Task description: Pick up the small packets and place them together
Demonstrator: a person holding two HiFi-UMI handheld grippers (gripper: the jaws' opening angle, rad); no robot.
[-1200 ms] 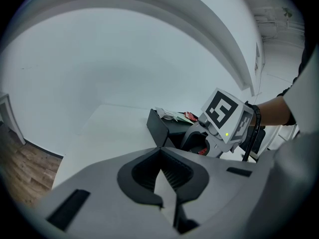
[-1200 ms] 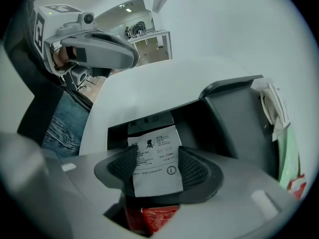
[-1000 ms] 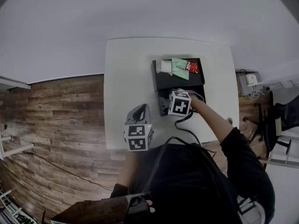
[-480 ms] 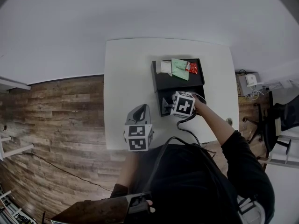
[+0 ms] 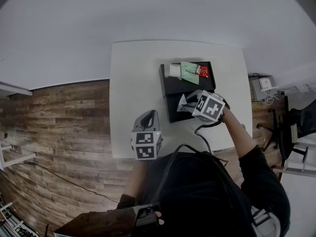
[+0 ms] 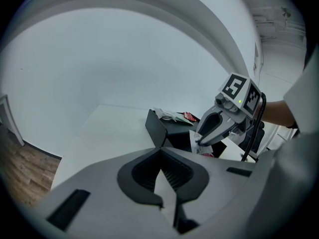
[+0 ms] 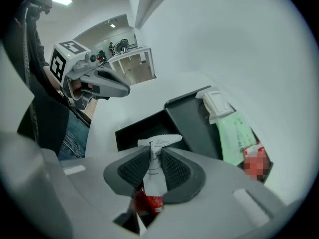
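Note:
A small white packet with a red end (image 7: pixel 155 158) stands between the pads of my right gripper (image 7: pixel 153 156), whose jaws are closing on it. The gripper (image 5: pixel 181 105) holds it just above the near compartment of the black tray (image 5: pixel 165 90). The far compartment holds a white packet (image 5: pixel 173 70), a green packet (image 5: pixel 189 72) and a red one (image 5: pixel 203 72) side by side. My left gripper (image 5: pixel 148 115) is shut and empty, hovering near the table's front edge, left of the tray. The left gripper view shows the right gripper (image 6: pixel 199 142) with the packet (image 6: pixel 203 146) hanging from its tips.
The tray sits on a white table (image 5: pixel 133 83) with bare surface to its left. A black cable (image 5: pixel 202 132) trails from the right gripper across the table's front. Wooden floor lies to the left, and an office chair (image 5: pixel 291 127) stands at the right.
The right gripper has risen out of the tray's near compartment and swung right, now with the white-and-red packet in its jaws. The left gripper has stayed put.

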